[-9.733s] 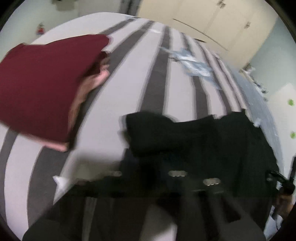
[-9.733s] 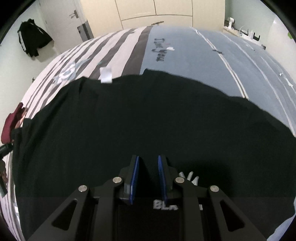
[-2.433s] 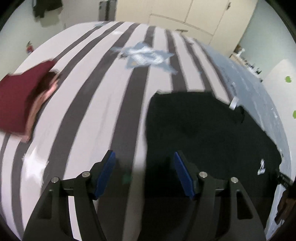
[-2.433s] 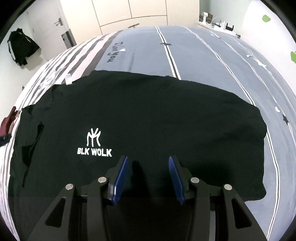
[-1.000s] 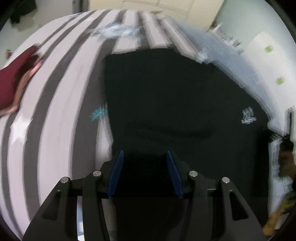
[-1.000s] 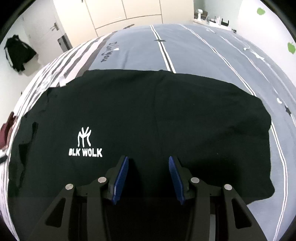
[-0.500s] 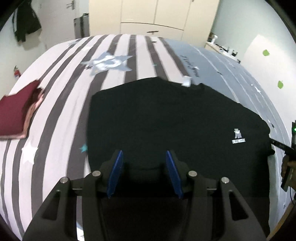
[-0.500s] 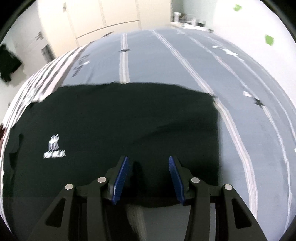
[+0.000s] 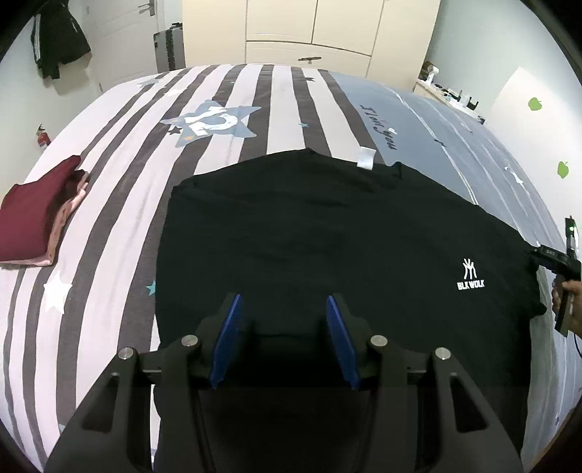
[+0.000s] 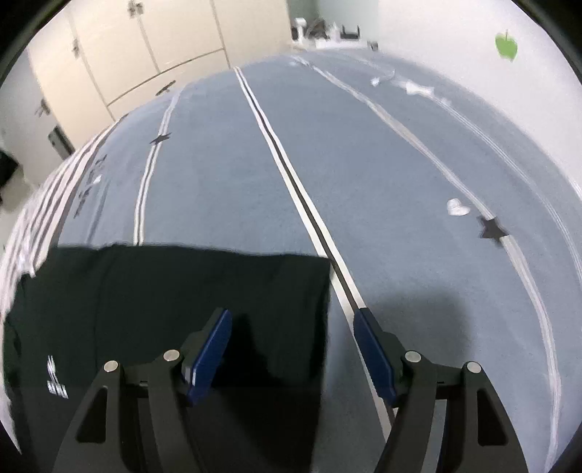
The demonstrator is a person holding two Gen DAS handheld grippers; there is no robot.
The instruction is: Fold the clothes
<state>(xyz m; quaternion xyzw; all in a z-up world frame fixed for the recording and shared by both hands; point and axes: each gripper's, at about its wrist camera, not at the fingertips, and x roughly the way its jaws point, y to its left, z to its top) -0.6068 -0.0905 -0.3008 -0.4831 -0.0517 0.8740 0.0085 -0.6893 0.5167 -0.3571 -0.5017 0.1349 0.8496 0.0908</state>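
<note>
Black shirt [image 9: 327, 236]: flat on bed [image 9: 120, 233], long axis sideways. Right gripper [image 10: 293, 349]: just widened, empty, astride right edge, nearer. Left gripper [image 9: 282, 338]: half-spread, empty, above near hem.

My own left tongs [image 9: 283, 336] cover the near hem of the black T-shirt [image 9: 327, 236], so I can't see that edge. My right hand [image 9: 567, 302] is clipped by the frame's right side, only a sliver showing. From the right wrist view, the shirt's logo [image 10: 54, 378] smears into white blur, unreadable, and the shirt runs off the left edge. Clutter on the far shelf [image 10: 327, 34] is too small and soft to make out.
</note>
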